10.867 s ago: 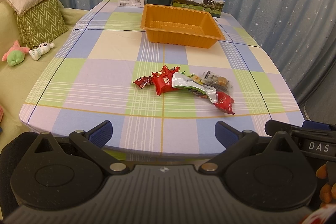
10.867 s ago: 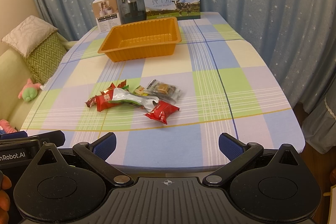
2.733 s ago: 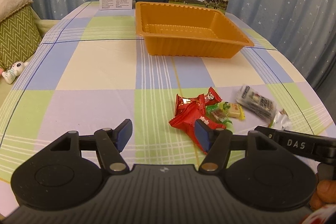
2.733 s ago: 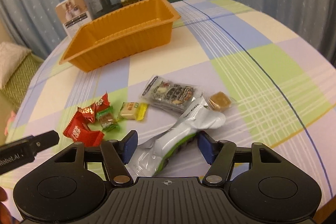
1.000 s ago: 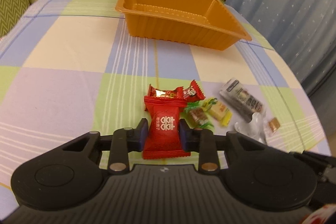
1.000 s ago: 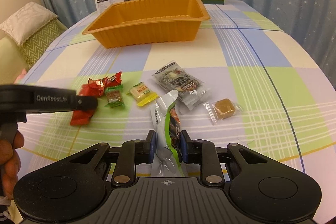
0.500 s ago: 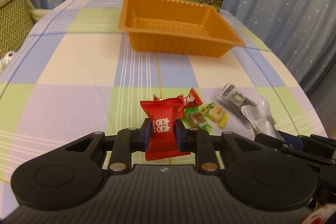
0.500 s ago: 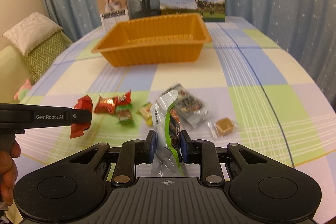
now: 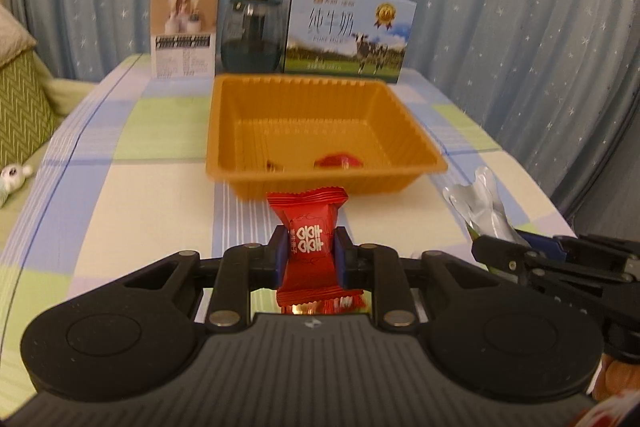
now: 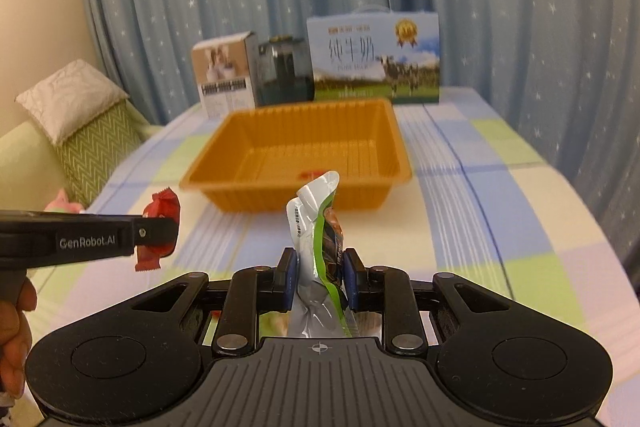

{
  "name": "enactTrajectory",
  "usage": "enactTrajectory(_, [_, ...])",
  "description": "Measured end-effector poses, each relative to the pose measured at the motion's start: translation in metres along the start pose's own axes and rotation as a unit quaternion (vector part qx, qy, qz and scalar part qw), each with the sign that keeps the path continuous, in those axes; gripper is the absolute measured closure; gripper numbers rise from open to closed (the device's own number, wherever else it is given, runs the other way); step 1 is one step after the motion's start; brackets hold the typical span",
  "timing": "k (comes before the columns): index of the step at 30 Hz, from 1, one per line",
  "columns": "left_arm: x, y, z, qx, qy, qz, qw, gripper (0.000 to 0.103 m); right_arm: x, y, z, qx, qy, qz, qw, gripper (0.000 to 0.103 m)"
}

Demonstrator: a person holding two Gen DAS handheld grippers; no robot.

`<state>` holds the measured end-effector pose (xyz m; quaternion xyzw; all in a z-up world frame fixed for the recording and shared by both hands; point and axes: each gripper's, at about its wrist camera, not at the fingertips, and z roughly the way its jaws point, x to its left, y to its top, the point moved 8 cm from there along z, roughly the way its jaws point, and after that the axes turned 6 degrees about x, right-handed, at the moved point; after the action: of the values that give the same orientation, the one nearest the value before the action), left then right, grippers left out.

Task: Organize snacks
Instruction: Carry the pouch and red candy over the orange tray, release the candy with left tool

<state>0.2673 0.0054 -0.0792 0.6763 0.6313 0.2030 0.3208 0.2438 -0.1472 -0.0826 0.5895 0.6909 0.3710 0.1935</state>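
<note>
My left gripper [image 9: 307,254] is shut on a red candy packet [image 9: 310,243] and holds it above the table, just short of the orange tray [image 9: 324,181]. My right gripper [image 10: 319,274] is shut on a silver and green snack pouch [image 10: 316,227] and holds it upright in front of the orange tray [image 10: 296,197]. The left gripper with its red packet [image 10: 160,219] shows at the left of the right wrist view. The pouch [image 9: 482,207] shows at the right of the left wrist view. Red shapes [image 9: 338,161] show on the tray floor; I cannot tell if they are snacks or reflections.
Behind the tray stand a white box [image 9: 185,31], a dark glass jar [image 9: 250,37] and a blue milk carton [image 9: 346,35]. A sofa with a green cushion [image 10: 96,143] lies left of the table. Blue curtains hang behind. The other snacks are out of view.
Both grippers have moved forward and up toward the tray with their packets held. The tray now looks closer, and the loose snacks have dropped out of view below.
</note>
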Motion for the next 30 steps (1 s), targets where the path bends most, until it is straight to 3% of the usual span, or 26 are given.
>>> enactTrajectory(15, [0.009,0.053,0.031,-0.012,-0.001,-0.001,0.9999,0.082,0.002,0.067,0.041,-0.022,0.004,-0.004,1.000,0.078])
enactTrajectory(30, [0.028,0.085,0.061,-0.013,0.001,-0.013,0.9998,0.082,-0.014,0.095,0.085,-0.020,0.002,0.027,0.999,0.078])
